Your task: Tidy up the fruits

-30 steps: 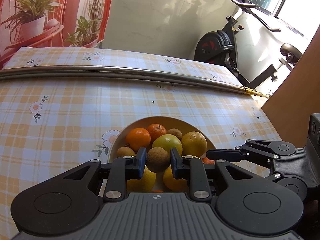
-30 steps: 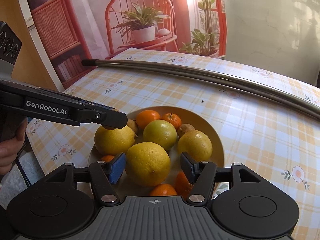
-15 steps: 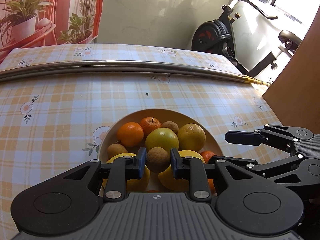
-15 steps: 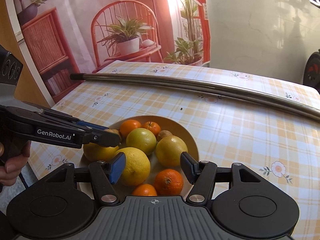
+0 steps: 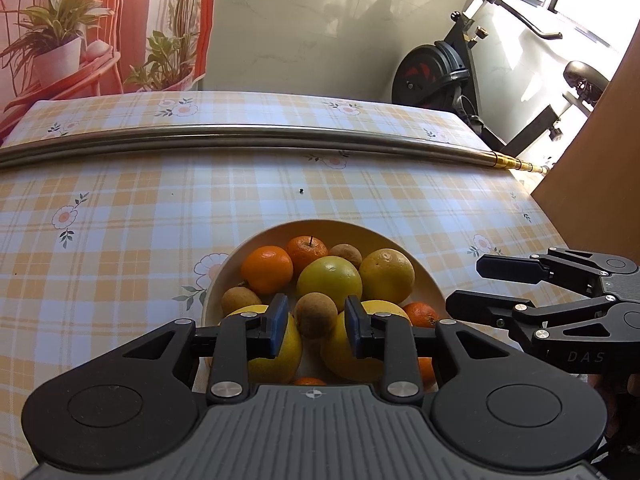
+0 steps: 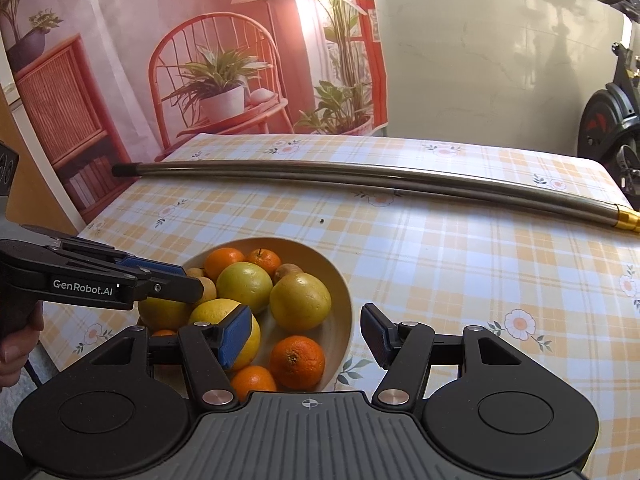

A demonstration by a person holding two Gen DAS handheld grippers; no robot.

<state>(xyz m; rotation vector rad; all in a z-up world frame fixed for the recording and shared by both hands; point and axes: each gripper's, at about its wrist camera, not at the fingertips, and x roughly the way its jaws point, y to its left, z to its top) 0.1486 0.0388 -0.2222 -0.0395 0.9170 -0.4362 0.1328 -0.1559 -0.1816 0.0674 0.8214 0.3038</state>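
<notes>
Bright daylight comes from the window at two o'clock in the left wrist view, blown out to white. It glares on the pale glossy wall (image 5: 320, 28) and glints along the long steel pole (image 5: 248, 138). Focus stays sharp. Fisheye distortion bows the yellow checked tabletop (image 6: 460, 256) toward the dark rounded corners.

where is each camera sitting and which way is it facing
Left wrist: on the left tongs, angled down at the cream fruit bowl; jaws opening around a small brown round fruit; right tongs enter from the right.
Right wrist: on the right tongs, same downward look; left tongs and a hand at left.
Shared: bowl, long metal pole, checked tablecloth.
</notes>
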